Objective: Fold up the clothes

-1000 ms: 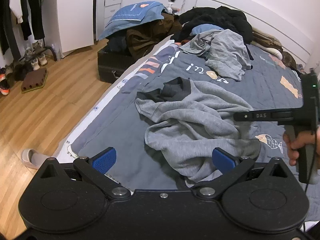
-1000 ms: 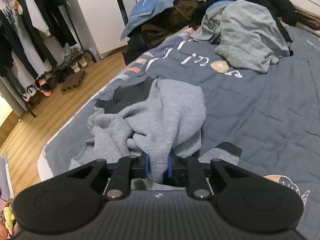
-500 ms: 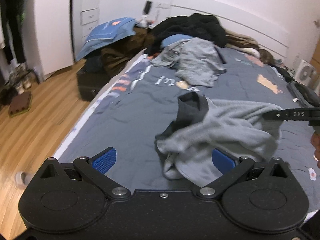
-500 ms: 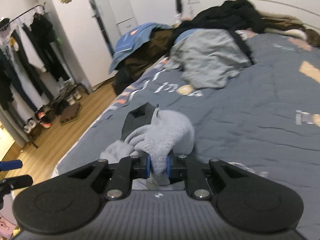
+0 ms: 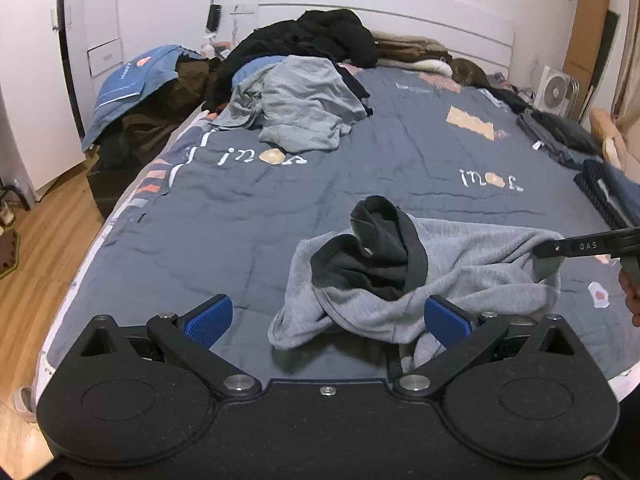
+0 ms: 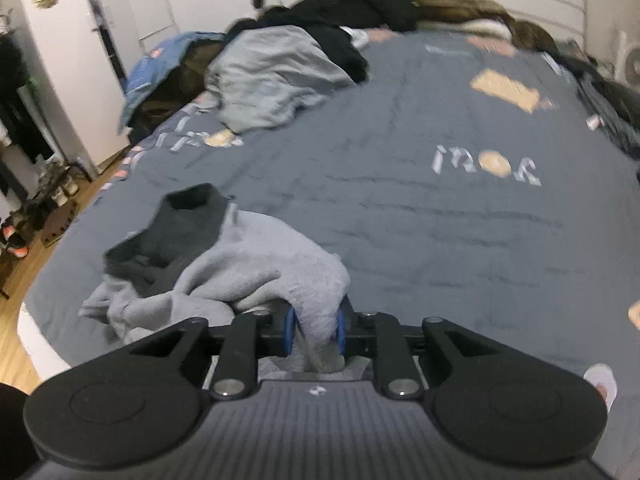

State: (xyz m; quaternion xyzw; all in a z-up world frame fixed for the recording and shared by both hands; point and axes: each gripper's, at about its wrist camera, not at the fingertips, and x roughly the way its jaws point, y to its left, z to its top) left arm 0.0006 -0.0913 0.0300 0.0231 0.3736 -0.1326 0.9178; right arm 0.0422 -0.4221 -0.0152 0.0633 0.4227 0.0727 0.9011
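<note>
A grey sweatshirt [image 5: 472, 276] with a dark inner collar [image 5: 376, 252] lies bunched on the blue-grey bedspread [image 5: 320, 184]. My right gripper [image 6: 314, 330] is shut on a fold of the grey sweatshirt [image 6: 276, 272] and holds it up; it also shows at the right edge of the left wrist view [image 5: 548, 248]. My left gripper [image 5: 328, 318] is open and empty, its blue pads [image 5: 210, 316] wide apart just in front of the sweatshirt's near edge.
A pile of grey and black clothes [image 5: 304, 92] sits at the head of the bed. Folded dark clothes [image 5: 560, 136] lie along the right edge. A blue pillow on a brown heap [image 5: 136, 80] stands left of the bed, above wooden floor [image 5: 36, 248].
My right gripper has dragged the sweatshirt to the right and toward the middle of the bed. My left gripper has swung right with it, still open.
</note>
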